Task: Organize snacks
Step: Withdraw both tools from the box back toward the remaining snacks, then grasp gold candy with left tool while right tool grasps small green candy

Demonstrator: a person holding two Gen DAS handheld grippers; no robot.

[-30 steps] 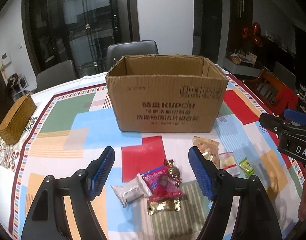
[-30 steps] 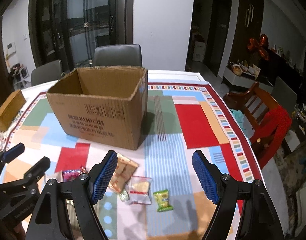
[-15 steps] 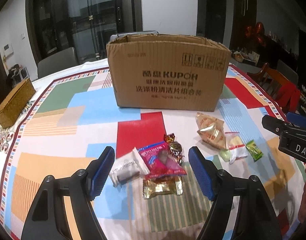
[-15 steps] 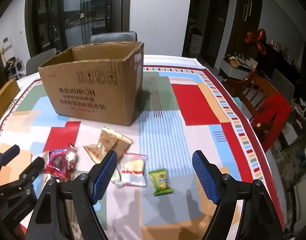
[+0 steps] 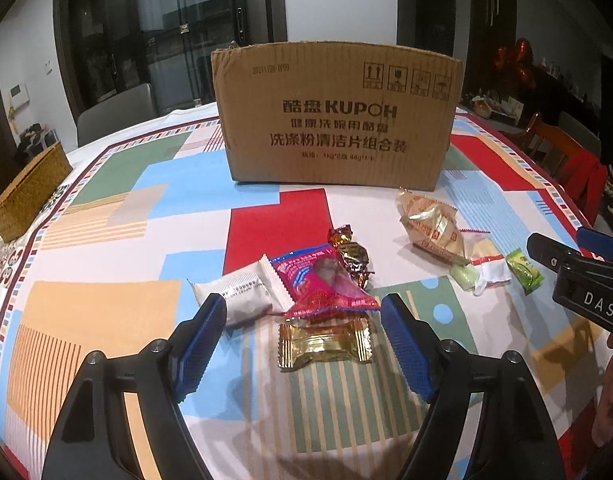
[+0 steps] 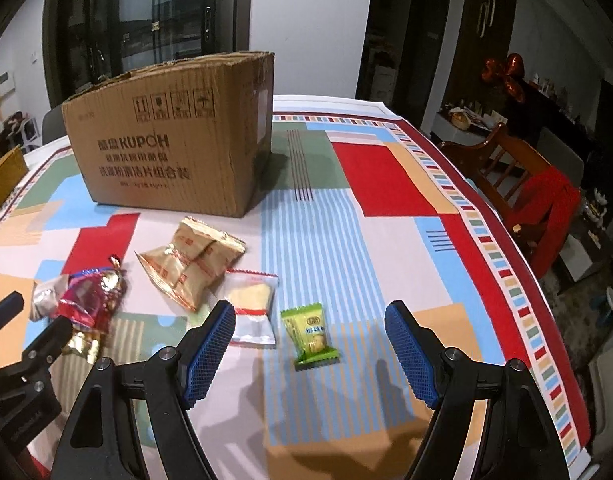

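Cardboard box [image 5: 338, 120] blocks the far middle of the worktop [image 6: 386, 184]. Snack wrappers [image 5: 326, 288] clutter the strip in front of it. Bare cloth lies open right of the green packet [image 6: 311, 334].

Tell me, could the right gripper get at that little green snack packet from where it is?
Probably yes: the green packet lies alone on the tablecloth, ahead of the open right gripper, with nothing on it or between them.

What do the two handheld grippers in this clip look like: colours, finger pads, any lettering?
Both look identical. The left gripper and right gripper have black plastic fingers with round screw heads and blue, finely textured pads. Seen from the left wrist view, the right gripper's black body carries white letters "DAS". No cables or sleeves show.
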